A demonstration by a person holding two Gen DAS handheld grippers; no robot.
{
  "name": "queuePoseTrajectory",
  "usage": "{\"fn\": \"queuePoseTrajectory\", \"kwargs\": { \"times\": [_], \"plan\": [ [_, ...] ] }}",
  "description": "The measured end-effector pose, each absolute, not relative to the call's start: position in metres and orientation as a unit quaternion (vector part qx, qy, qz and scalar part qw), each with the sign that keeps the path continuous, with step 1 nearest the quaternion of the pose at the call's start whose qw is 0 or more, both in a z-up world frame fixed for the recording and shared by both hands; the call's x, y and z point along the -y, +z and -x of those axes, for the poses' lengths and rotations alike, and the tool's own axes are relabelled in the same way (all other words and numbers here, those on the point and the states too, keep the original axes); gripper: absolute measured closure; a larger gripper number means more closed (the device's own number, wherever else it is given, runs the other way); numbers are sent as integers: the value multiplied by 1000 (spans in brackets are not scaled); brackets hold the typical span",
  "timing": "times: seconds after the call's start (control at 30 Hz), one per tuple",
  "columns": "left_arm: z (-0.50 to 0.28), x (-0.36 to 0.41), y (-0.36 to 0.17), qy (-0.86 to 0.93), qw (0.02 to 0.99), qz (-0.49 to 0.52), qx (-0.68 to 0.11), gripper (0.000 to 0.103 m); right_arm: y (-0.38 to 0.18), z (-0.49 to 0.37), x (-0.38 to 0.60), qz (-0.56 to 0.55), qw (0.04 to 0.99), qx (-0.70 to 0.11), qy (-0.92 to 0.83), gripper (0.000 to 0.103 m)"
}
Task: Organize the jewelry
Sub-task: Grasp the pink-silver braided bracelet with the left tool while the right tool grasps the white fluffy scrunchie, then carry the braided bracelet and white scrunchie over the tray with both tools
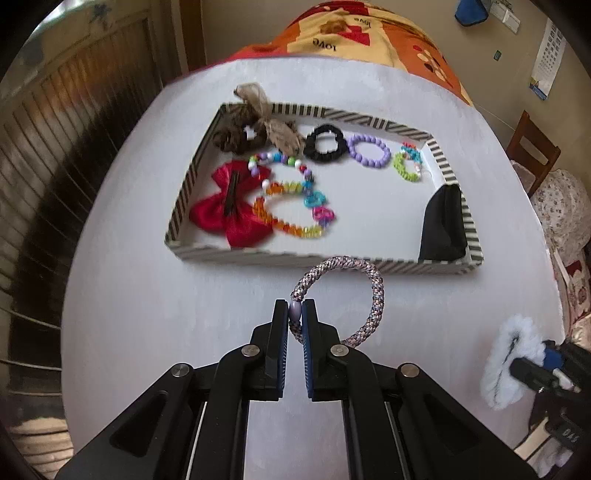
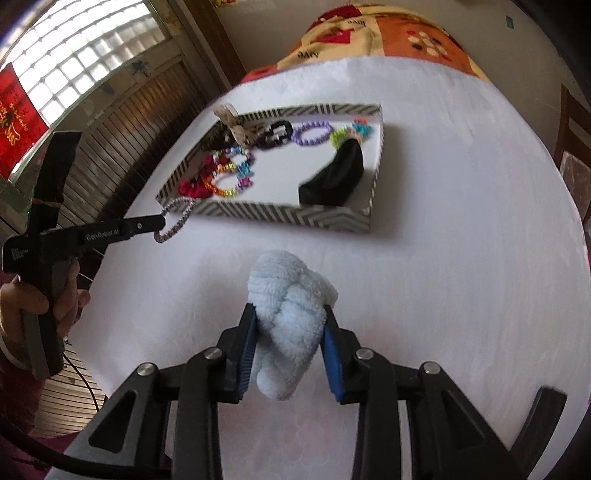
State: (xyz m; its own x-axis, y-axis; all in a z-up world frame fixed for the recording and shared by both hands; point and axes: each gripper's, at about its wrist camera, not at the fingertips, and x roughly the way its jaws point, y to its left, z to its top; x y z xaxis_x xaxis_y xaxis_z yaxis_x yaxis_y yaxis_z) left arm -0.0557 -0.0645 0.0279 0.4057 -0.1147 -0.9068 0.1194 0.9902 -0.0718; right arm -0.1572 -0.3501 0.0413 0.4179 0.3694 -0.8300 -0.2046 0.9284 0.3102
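Note:
My left gripper [image 1: 294,314] is shut on a braided pink-grey hair tie [image 1: 371,291], held above the white table just before the near wall of the striped tray [image 1: 317,260]. The same tie [image 2: 177,218] hangs from the left gripper [image 2: 160,223] in the right wrist view. My right gripper [image 2: 290,314] is shut on a fluffy pale-blue scrunchie [image 2: 291,314], held above the table short of the tray [image 2: 295,216]. It also shows at the right edge of the left wrist view [image 1: 506,363]. The tray holds a red bow [image 1: 231,206], several bead bracelets, a black scrunchie [image 1: 325,142] and a brown scrunchie [image 1: 236,129].
A folded black cloth [image 1: 443,225] lies in the tray's near right corner. A patterned blanket [image 1: 369,33] covers something beyond the table. A wooden chair [image 1: 532,147] stands to the right. Wooden slatted panels [image 1: 55,166] are on the left.

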Motion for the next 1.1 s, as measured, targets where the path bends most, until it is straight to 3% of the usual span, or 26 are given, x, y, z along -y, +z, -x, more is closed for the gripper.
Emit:
{"fn": "queuePoseTrajectory", "kwargs": {
  "times": [0.47,1.1],
  "plan": [
    [12,89,34,-68,846,-21,-529,103,69,63,347,-63,854,-488,171,69],
    [-44,108,-10,-67,820,-9,-569,103,27,-49,324,-52,833,-521,180,69]
  ]
}}
